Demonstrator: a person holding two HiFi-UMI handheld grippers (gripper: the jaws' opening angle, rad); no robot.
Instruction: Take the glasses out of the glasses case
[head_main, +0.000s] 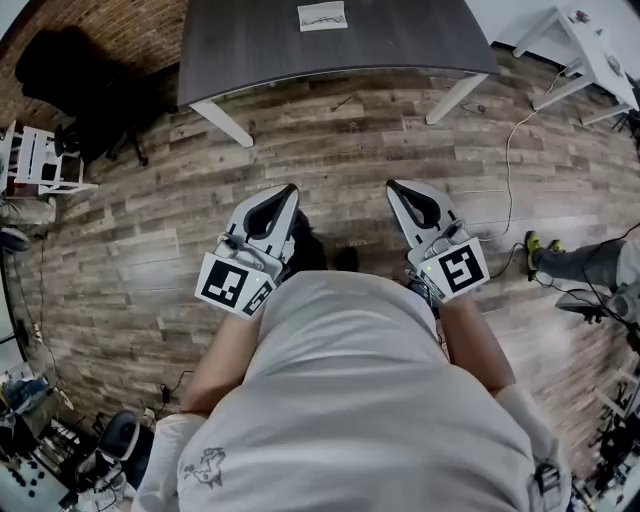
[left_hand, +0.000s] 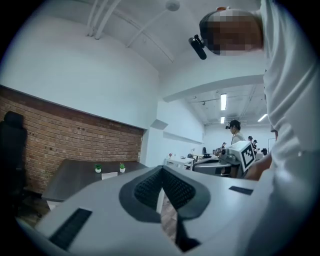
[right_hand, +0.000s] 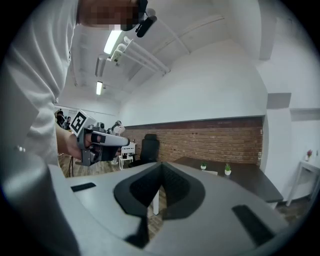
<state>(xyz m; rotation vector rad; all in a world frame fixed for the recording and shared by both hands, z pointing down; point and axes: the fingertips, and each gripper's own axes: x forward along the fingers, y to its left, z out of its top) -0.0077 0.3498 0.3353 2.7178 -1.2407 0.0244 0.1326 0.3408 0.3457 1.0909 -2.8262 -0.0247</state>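
Both pairs of jaws are pressed together with nothing between them. The left gripper (left_hand: 161, 170) shows its ribbed dark pads meeting at the tip, and the right gripper (right_hand: 161, 165) shows the same. Each points forward and about level, close in front of the person's white shirt (head_main: 370, 400). The two are side by side and apart, each with its marker cube nearest the body.

Below and ahead of them lies the wood-plank floor (head_main: 350, 150), with a thin cable (head_main: 508, 170) trailing across it at the right. Well beyond the jaws stands the dark tabletop (head_main: 400, 40) on white legs. Near its far edge lies a white flat thing (head_main: 322, 15) with a dark mark on it. It is too small to tell whether it is the glasses case.

In the gripper views, two small potted plants (right_hand: 203, 166) stand on that tabletop with a white thing showing between them. A black office chair (head_main: 70, 80) stands to the left by the brick wall (right_hand: 210, 140). A white side table (head_main: 590, 50) stands to the right of the tabletop.
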